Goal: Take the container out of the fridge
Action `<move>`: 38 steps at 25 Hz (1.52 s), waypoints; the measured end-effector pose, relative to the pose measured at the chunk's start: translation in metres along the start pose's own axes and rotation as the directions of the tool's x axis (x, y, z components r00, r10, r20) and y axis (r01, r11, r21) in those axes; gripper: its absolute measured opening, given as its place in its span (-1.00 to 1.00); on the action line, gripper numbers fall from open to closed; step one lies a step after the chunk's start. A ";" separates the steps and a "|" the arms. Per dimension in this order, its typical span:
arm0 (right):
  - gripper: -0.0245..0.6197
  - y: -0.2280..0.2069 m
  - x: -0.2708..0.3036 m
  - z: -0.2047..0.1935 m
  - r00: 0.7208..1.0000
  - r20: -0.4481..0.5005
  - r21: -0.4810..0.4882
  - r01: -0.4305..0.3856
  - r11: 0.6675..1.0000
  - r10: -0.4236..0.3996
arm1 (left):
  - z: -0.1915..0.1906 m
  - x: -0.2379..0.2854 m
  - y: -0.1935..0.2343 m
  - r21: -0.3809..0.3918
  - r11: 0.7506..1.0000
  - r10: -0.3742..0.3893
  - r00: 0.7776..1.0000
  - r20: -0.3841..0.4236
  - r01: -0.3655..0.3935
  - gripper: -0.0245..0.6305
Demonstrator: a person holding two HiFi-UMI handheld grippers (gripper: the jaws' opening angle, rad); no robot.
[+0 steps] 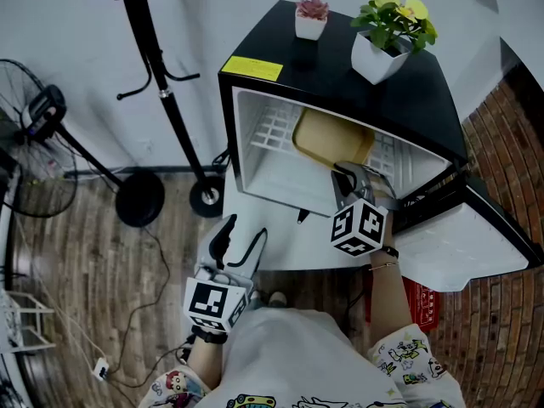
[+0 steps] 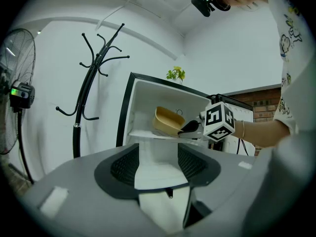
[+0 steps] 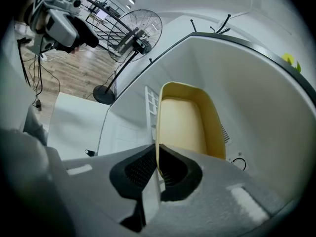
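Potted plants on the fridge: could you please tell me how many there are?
2. Both stand on the black top of the fridge: a small pink-flowered plant at the back, and a larger yellow-flowered plant to its right in the head view. None appears hidden.

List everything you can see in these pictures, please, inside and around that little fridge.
fridge: one, black outside, white inside; door open, by the wall
container: one, tan; on the wire shelf inside the fridge
wire shelf: one, white; inside the fridge
sticker: one, yellow; fridge top, front left corner
potted plants: two, white pots, on the fridge top; one pink-topped, one with yellow flowers
coat stand: one, black; left of the fridge
fan: one, black; far left
left gripper: one, grey; held back from the fridge, jaws apart, empty
right gripper: one, grey; inside the fridge, jaws closed on the container's rim
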State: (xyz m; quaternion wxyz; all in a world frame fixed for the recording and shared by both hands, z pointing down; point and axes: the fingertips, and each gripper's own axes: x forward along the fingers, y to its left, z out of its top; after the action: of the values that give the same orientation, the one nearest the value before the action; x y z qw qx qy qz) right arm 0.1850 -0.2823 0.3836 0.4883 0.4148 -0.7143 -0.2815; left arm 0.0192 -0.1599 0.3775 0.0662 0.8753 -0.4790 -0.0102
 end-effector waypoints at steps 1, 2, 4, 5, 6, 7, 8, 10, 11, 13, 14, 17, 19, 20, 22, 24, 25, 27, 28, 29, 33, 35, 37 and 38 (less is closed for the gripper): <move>-0.90 0.001 -0.001 0.000 1.000 0.000 -0.003 -0.003 1.000 0.003 | 0.001 -0.001 0.000 -0.001 1.000 0.001 1.000 0.000 -0.001 -0.17; -0.90 0.002 -0.002 0.001 1.000 0.001 -0.005 -0.005 1.000 0.005 | 0.002 -0.002 -0.001 -0.002 1.000 0.003 1.000 -0.002 -0.003 -0.17; -0.90 0.004 -0.004 0.002 1.000 0.002 -0.008 -0.008 1.000 0.008 | 0.002 -0.003 -0.001 -0.003 1.000 0.003 1.000 -0.001 -0.003 -0.17; -0.90 0.005 -0.005 0.002 1.000 0.003 -0.008 -0.009 1.000 0.009 | 0.000 -0.004 -0.001 -0.003 1.000 0.002 1.000 0.001 -0.002 -0.18; -0.90 0.006 -0.006 0.002 1.000 0.003 -0.007 -0.011 1.000 0.011 | 0.000 -0.005 -0.002 -0.004 1.000 0.003 1.000 0.002 -0.003 -0.18; -0.90 0.007 -0.008 0.002 1.000 0.004 -0.006 -0.013 1.000 0.013 | 0.001 -0.006 -0.002 -0.005 1.000 0.006 1.000 0.003 -0.006 -0.18; -0.90 0.008 -0.009 0.003 1.000 0.004 -0.006 -0.015 1.000 0.015 | 0.001 -0.008 -0.002 -0.006 1.000 0.009 1.000 0.004 -0.009 -0.18; -0.90 0.011 -0.012 0.003 1.000 0.004 -0.009 -0.019 1.000 0.019 | 0.003 -0.011 -0.002 -0.006 1.000 0.013 1.000 0.005 -0.013 -0.18; -0.90 0.012 -0.013 0.004 1.000 0.005 -0.010 -0.020 1.000 0.020 | 0.003 -0.012 -0.002 -0.006 1.000 0.015 1.000 0.006 -0.015 -0.18; -0.90 0.015 -0.017 0.006 1.000 0.009 -0.009 -0.022 1.000 0.022 | 0.003 -0.016 -0.002 -0.004 1.000 0.018 1.000 0.007 -0.018 -0.18; -0.90 0.016 -0.019 0.008 1.000 0.012 -0.008 -0.023 1.000 0.023 | 0.003 -0.018 -0.002 -0.003 1.000 0.020 1.000 0.008 -0.020 -0.18; -0.90 0.020 -0.025 0.012 0.999 0.023 -0.007 -0.024 1.000 0.024 | 0.002 -0.024 -0.003 0.001 1.000 0.024 1.000 0.010 -0.024 -0.19; -0.90 0.023 -0.030 0.015 0.999 0.031 -0.005 -0.025 1.000 0.025 | 0.004 -0.028 -0.002 0.003 1.000 0.029 1.000 0.008 -0.029 -0.19; -0.90 0.024 -0.032 0.017 0.999 0.036 -0.003 -0.026 1.000 0.026 | 0.005 -0.030 -0.002 0.004 0.999 0.032 0.999 0.008 -0.032 -0.19; -0.90 0.027 -0.038 0.020 0.998 0.047 0.007 -0.029 1.000 0.028 | 0.003 -0.035 -0.002 0.010 0.999 0.034 0.999 0.014 -0.034 -0.19; -0.90 0.031 -0.043 0.023 0.998 0.061 0.026 -0.034 0.999 0.033 | 0.002 -0.039 -0.001 0.019 0.999 0.037 0.999 0.019 -0.038 -0.19; -0.90 0.033 -0.045 0.024 0.997 0.068 0.036 -0.038 0.999 0.036 | 0.002 -0.040 0.000 0.022 0.999 0.039 0.999 0.019 -0.040 -0.19; -0.90 0.037 -0.049 0.027 0.996 0.083 0.056 -0.047 0.997 0.042 | 0.002 -0.043 0.001 0.026 0.999 0.042 0.999 0.019 -0.043 -0.19; -0.90 0.040 -0.051 0.028 0.995 0.089 0.064 -0.052 0.997 0.046 | 0.002 -0.044 0.001 0.027 0.999 0.044 0.999 0.019 -0.044 -0.19; -0.90 0.042 -0.053 0.030 0.994 0.095 0.071 -0.056 0.996 0.049 | 0.001 -0.045 0.001 0.028 0.999 0.046 0.999 0.019 -0.046 -0.19; -0.90 0.054 -0.059 0.033 0.991 0.115 0.100 -0.082 0.992 0.070 | 0.002 -0.051 0.002 0.029 0.998 0.058 0.998 0.012 -0.059 -0.19; -0.90 0.060 -0.061 0.034 0.989 0.126 0.116 -0.097 0.989 0.082 | 0.001 -0.054 0.003 0.029 0.998 0.064 0.998 0.012 -0.065 -0.19; -0.90 0.065 -0.063 0.036 0.986 0.139 0.132 -0.113 0.985 0.094 | -0.001 -0.057 0.004 0.026 0.997 0.071 0.997 0.010 -0.071 -0.20; -0.90 0.068 -0.064 0.037 0.984 0.147 0.142 -0.122 0.982 0.101 | -0.002 -0.058 0.004 0.024 0.997 0.075 0.997 0.009 -0.075 -0.20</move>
State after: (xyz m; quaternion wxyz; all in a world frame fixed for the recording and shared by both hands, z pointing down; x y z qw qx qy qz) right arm 0.1398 -0.1930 0.3956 0.4197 0.3889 -0.7880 -0.2273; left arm -0.0155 -0.1131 0.3774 0.0540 0.8574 -0.5118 -0.0052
